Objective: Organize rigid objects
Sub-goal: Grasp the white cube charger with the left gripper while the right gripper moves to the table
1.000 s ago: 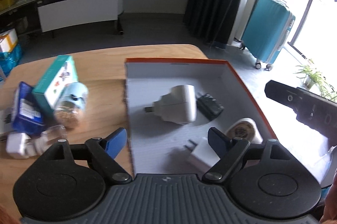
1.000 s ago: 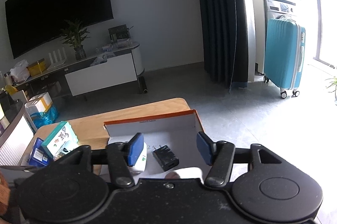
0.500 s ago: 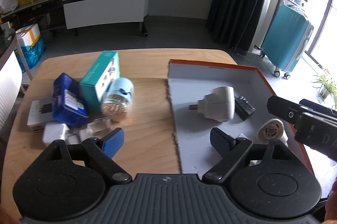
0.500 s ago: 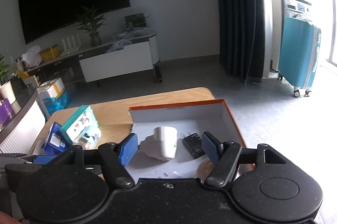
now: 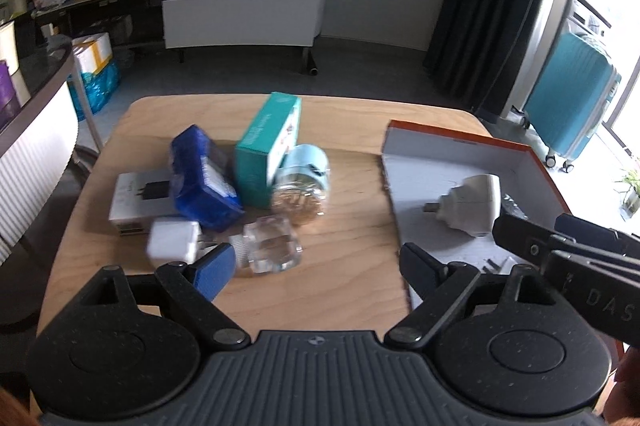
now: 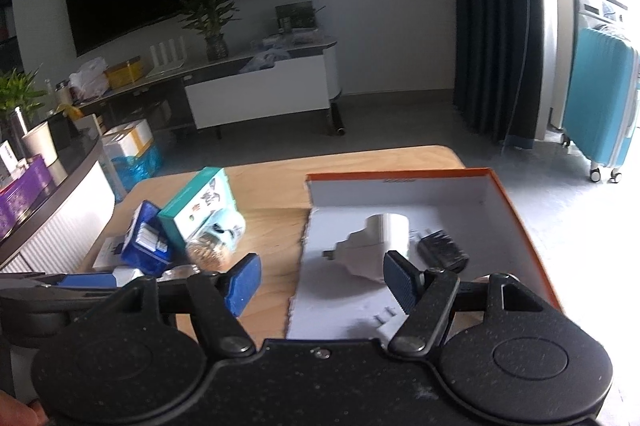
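Left wrist: bare table point(image 5: 348, 250) beside box point(image 5: 460, 139).

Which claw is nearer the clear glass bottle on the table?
Left. The left claw sits just before the clear glass bottle; the right claw is off beside it, by the orange-rimmed box.

The table point(image 5: 352, 258) is pale wood with a smooth, matt grain. The tray box point(image 5: 460, 141) looks like cardboard, orange outside and dull grey-white inside. The adapter point(image 5: 472, 205) in it is smooth white plastic. The clear bottle point(image 5: 272, 246) seems glossy, glass or plastic, hard to tell. The teal carton point(image 5: 264, 149) is printed card, and the gripper bodies are speckled matt black plastic.
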{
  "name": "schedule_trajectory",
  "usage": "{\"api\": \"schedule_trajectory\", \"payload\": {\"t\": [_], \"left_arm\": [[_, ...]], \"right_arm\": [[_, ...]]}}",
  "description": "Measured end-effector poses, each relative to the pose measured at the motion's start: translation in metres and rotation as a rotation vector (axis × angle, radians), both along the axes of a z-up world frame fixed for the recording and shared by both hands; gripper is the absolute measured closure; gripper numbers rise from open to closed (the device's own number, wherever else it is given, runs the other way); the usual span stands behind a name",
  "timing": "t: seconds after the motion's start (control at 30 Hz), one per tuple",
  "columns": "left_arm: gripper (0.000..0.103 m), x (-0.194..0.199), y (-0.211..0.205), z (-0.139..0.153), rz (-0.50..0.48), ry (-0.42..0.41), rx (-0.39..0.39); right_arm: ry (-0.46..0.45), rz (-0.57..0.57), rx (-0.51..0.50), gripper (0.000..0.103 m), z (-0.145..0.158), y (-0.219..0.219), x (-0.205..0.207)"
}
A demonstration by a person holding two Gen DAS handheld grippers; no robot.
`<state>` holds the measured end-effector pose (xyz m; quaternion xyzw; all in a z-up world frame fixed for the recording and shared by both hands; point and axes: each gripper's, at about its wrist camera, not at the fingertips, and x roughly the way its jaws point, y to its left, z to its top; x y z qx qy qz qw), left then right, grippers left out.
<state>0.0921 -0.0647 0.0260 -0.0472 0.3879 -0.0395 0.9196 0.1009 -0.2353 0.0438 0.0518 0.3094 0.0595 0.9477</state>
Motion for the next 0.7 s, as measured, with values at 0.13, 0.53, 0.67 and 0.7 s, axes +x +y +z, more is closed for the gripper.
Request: {"api": "schedule_trajectory", "payload": {"t": [0.13,0.53,0.67,0.7], "left_arm": [[0.012,-0.003,0.015,-0.002,0.023,0.0,-0.005],[0.011,-0.01,0.053,-0.01,0.087,-0.004,-0.01],[0.01,-0.01,0.066,-0.019,0.117,0.004,-0.004],[0.01,-0.009,0.069,-0.022,0.129,0.007,0.0]], "right_arm": [[0.011,0.032,-0.007,0.022,-0.003,0.014,0.003],[0.031,0.109,-0.013,0.022,-0.011,0.051,0.008],[0.041,0.13,-0.019,0.022,-0.015,0.06,0.009],[0.044,0.133,-0.019,0.022,-0.016,0.06,0.009]]}}
